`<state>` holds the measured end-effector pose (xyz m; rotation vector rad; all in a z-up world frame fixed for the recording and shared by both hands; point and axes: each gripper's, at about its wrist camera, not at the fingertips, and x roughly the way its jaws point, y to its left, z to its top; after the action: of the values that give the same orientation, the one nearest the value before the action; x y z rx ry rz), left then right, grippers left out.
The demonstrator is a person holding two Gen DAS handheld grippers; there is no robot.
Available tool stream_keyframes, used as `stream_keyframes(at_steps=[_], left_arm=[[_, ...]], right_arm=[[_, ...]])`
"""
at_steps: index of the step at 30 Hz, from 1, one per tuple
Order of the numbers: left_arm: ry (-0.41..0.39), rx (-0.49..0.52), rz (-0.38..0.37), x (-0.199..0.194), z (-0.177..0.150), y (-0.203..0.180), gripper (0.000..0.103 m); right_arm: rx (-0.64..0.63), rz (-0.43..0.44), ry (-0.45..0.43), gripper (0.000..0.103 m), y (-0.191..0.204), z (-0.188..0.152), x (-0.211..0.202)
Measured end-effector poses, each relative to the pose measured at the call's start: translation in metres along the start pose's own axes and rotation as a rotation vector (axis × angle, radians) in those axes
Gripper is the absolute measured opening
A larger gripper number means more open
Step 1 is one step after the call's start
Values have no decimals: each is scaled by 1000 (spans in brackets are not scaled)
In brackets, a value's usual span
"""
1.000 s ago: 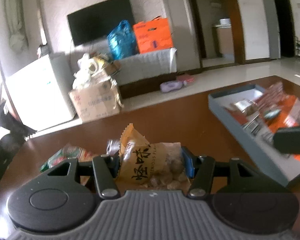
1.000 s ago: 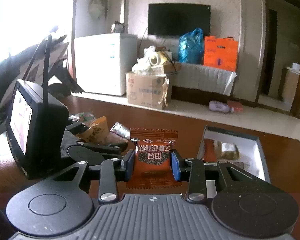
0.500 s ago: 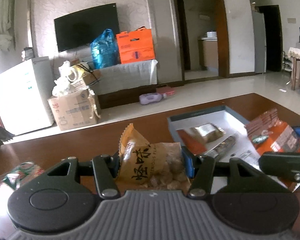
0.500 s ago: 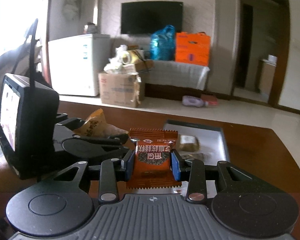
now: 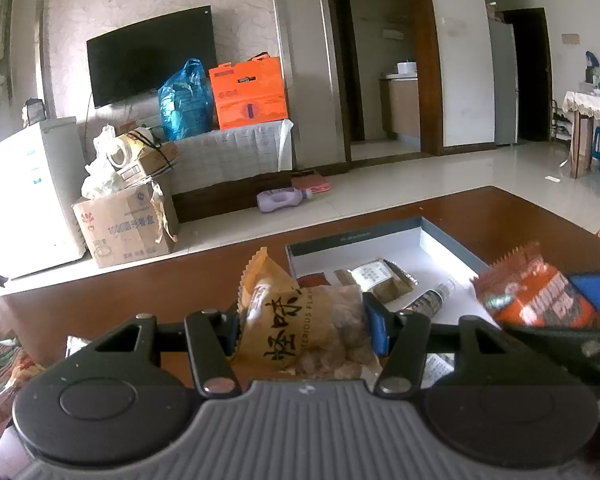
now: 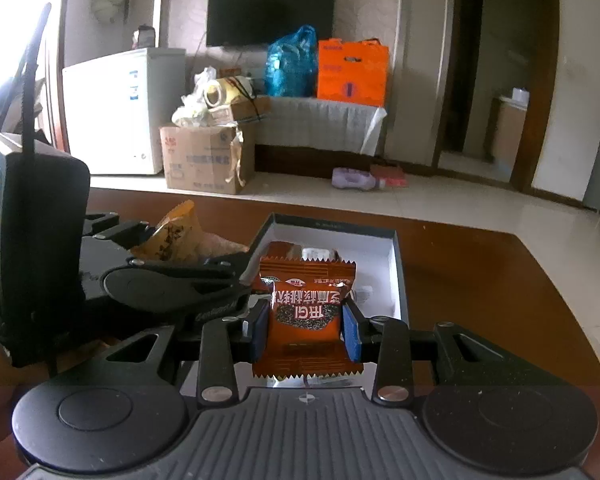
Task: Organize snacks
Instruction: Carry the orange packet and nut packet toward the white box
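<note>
Left gripper [image 5: 302,334] clamped on yellow snack packet [image 5: 300,328], lower centre. Right gripper [image 6: 305,330] clamped on orange-red snack packet [image 6: 306,312], centre frame. Both held above grey open box [image 6: 396,264] on brown table [image 6: 480,280].

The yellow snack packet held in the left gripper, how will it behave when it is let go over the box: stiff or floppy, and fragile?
The yellow snack packet is probably floppy: its crimped top bends aside above the left gripper. It likely feels light, being puffed film around small lumpy pieces. Those pieces may crush if squeezed harder. Dropped into the box, it should settle flat rather than roll.
</note>
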<state>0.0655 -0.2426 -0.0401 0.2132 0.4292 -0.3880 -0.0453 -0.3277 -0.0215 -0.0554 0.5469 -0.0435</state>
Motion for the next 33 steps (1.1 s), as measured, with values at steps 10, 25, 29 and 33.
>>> stream_keyframes(at_steps=[10, 25, 29, 33], left_arm=[[13, -34, -15, 48, 13, -2, 55], [3, 9, -59, 88, 23, -36, 55], [12, 5, -52, 87, 22, -34, 55], [21, 3, -32, 88, 21, -34, 56]], right_arm=[[-9, 23, 61, 38, -5, -12, 19], [7, 28, 86, 38, -18, -23, 31], [29, 17, 41, 38, -17, -19, 25], [30, 20, 46, 38, -16, -20, 27]])
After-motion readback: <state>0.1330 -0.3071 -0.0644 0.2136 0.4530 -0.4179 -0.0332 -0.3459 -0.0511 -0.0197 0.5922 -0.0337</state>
